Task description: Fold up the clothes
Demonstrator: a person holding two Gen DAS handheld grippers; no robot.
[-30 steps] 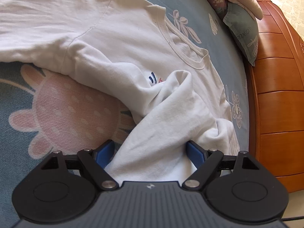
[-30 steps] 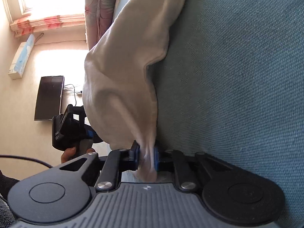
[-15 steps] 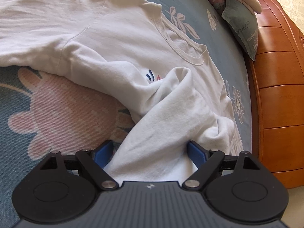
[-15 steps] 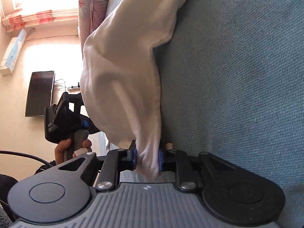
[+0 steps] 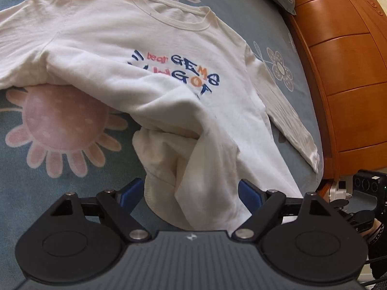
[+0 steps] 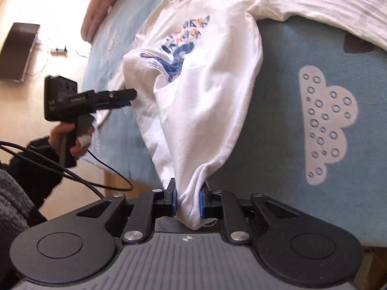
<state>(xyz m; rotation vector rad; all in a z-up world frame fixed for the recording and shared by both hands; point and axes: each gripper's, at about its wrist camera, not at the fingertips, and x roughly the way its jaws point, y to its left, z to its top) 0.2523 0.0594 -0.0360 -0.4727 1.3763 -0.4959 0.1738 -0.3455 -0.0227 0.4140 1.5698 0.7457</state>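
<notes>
Lifting the shirt [image 5: 150, 36] hem has uncovered its print: right hand-held gripper [image 6: 188, 203] pinches it, left hand-held gripper [image 5: 191, 193] spread around cloth; fold begun.

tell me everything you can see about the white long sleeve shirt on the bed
The white shirt looks like soft knit cotton, with a ribbed round collar and a navy, orange and pink printed word graphic on the chest. It lies front up on the blue flowered bedsheet, one sleeve stretched toward the wooden bed frame. Its lower part is lifted and bunched: the right gripper pinches a gathered wad of hem, and more hem lies between the wide-set jaws of the left gripper.
</notes>
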